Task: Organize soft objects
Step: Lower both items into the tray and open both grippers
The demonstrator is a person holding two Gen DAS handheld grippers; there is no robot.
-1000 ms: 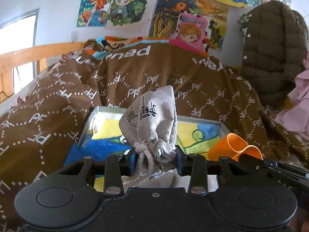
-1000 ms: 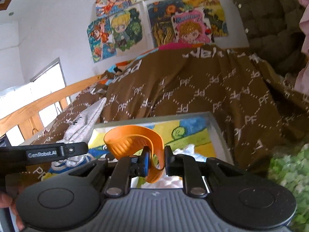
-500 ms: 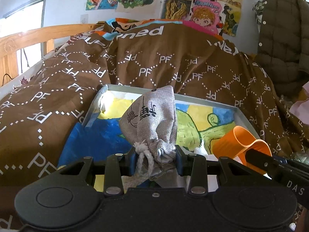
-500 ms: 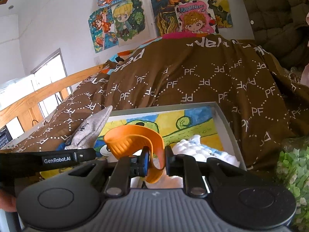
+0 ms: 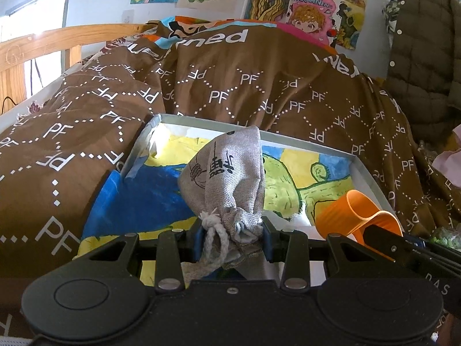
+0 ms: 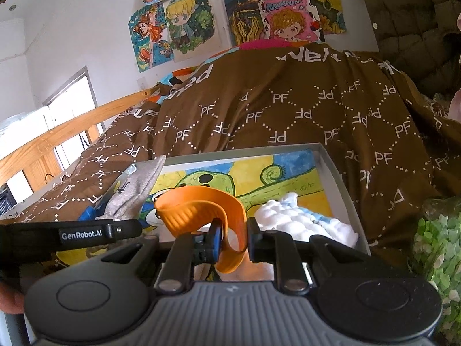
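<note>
Left gripper [image 5: 232,240] is clamped on the gathered neck of a grey cloth pouch [image 5: 227,178], right by the knotted white drawstring [image 5: 214,238]; the bunched neck looks like the best hold since the cloth is thickest there and the knot should stop it slipping. The pouch looks light and limp, its body standing up ahead of the jaws over the tray, so it will likely flop wherever it is let go. It is coarse weave with black ink marks printed on the side. Right gripper [image 6: 232,242] is pinched on the thin wall of an orange cup [image 6: 201,210], which looks like soft silicone, squashed oval by the grip; probably light, springy, a bit slick, so a rim pinch should hold. Both are held just above the near end of a grey tray [image 6: 335,173] lined with a bright yellow, blue and green drawing. A fluffy white cloth [image 6: 305,220] already lies in the tray's near right corner. The tray sits on a brown patterned blanket [image 5: 247,86]. Posters [image 6: 187,20] hang on the wall behind.
</note>
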